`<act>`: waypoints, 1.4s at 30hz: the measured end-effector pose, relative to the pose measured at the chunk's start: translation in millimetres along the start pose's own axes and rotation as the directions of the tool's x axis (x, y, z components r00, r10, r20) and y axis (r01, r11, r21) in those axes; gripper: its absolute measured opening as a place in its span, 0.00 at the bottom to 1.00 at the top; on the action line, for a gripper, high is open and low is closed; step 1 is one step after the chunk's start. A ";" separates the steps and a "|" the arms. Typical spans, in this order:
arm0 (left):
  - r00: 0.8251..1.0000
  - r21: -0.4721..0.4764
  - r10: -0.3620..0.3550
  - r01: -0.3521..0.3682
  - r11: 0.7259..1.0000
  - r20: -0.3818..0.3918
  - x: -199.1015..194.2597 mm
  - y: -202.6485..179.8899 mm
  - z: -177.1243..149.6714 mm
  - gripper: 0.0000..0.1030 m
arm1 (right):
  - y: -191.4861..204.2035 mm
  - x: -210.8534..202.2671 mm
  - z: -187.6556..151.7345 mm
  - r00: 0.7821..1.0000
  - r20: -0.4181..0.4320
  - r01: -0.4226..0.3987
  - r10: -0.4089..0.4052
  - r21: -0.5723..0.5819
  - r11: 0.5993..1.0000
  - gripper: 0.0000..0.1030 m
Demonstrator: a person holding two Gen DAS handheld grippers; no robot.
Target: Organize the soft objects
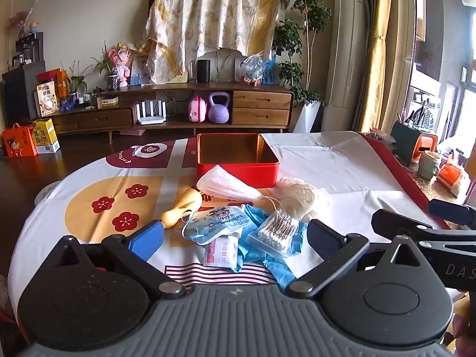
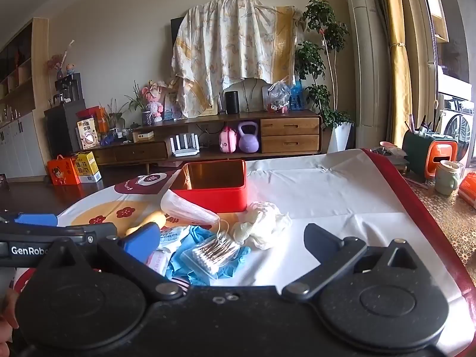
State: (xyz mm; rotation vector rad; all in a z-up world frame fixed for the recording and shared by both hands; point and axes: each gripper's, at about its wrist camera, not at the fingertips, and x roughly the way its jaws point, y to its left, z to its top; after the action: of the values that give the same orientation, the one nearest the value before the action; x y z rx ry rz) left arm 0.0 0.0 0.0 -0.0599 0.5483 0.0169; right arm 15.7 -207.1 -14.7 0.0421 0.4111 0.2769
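Observation:
An open red tin box [image 1: 238, 172] with a gold inside stands on the table, also in the right wrist view [image 2: 217, 196]. In front of it lies a pile: a white folded mask [image 1: 223, 185], a cream crumpled cloth [image 1: 300, 196], blue gloves [image 1: 276, 263], a bag of cotton swabs [image 1: 275, 233], a blue printed mask [image 1: 214, 223], a small white packet [image 1: 221, 253] and a yellow soft toy [image 1: 180, 206]. My left gripper [image 1: 235, 238] is open and empty, just before the pile. My right gripper [image 2: 230, 241] is open and empty, to the right of the left one.
The table wears a white cloth [image 1: 342, 160] with red and yellow prints. Its red right edge [image 2: 416, 208] borders a counter with a mug [image 2: 446, 177]. A wooden TV cabinet [image 1: 184, 107] stands behind, across the floor.

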 end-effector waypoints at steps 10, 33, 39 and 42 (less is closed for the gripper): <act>1.000 0.008 0.012 -0.012 1.000 0.005 3.5 3.7 -1.8 1.00 | -1.1 -1.7 -0.3 1.000 0.001 0.007 -0.007 0.019 1.000 1.00; 0.998 -0.036 0.051 -0.050 0.998 0.035 -1.3 11.0 0.1 1.00 | 0.8 -3.0 -0.2 0.999 0.023 0.021 -0.022 0.017 1.000 1.00; 0.998 -0.034 0.053 -0.052 0.998 0.037 -2.5 9.6 0.9 1.00 | 3.2 -7.8 -1.5 0.998 0.053 0.025 -0.025 0.003 1.000 1.00; 0.998 -0.037 0.049 -0.048 0.998 0.037 -2.8 10.2 1.3 1.00 | 1.7 -6.2 -2.8 0.999 0.051 0.010 -0.011 0.021 1.000 1.00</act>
State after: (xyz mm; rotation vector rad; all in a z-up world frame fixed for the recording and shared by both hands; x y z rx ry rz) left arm -2.1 10.2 2.0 -0.0810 0.5120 0.0747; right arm 8.7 -207.2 -14.7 0.0675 0.3637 0.2611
